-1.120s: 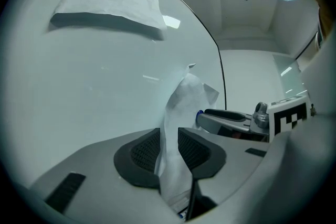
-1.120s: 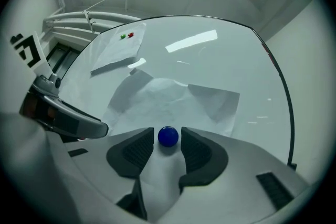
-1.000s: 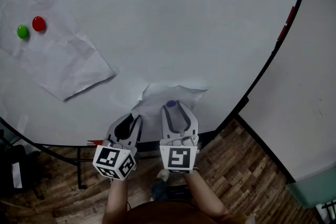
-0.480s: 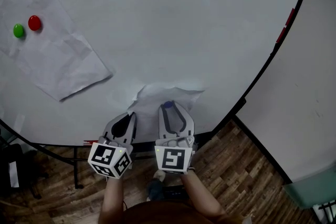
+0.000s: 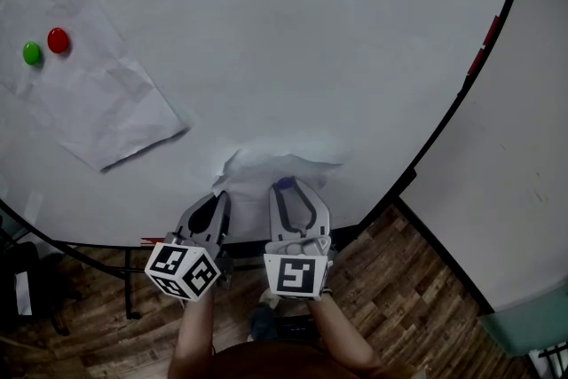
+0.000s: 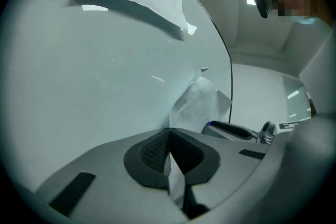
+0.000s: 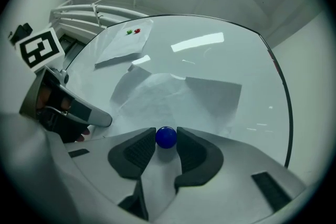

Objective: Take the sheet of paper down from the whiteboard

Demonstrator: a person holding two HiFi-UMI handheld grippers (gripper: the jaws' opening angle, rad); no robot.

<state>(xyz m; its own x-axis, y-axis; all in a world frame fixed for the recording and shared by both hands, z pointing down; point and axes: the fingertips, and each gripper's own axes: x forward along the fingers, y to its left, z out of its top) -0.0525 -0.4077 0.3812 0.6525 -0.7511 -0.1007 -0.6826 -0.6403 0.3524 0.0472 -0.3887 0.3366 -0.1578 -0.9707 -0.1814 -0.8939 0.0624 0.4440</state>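
Left tongs point(image 6: 169, 150): just closed all the way, with the near edge of the sheet of paper point(image 5: 277, 164) pinched between the pads.
Right tongs point(image 5: 292, 190): standing wide, the jaws just eased apart a little. The blue magnet point(image 7: 166, 137) sits between the tips, and both pads look to touch it.
Sheet of paper: crumpled and low on the whiteboard point(image 5: 311, 40), close to its bottom rim. Its upper corners curl off the surface.
Blue magnet: on the lower part of that sheet. It is the only pin I can see there.
Step in hand: I judge I am freeing the sheet, with one side holding the paper and the other taking the magnet.
Next move: firm up on the magnet, which is round and may slip. Pull it straight off the board, keep my left pinch so the sheet does not drop, then draw the paper away.
Further off: a second sheet point(image 5: 89, 98) at the board's upper left is held by a red magnet point(image 5: 59, 40) and a green magnet point(image 5: 32, 53). It is well apart from my tongs.
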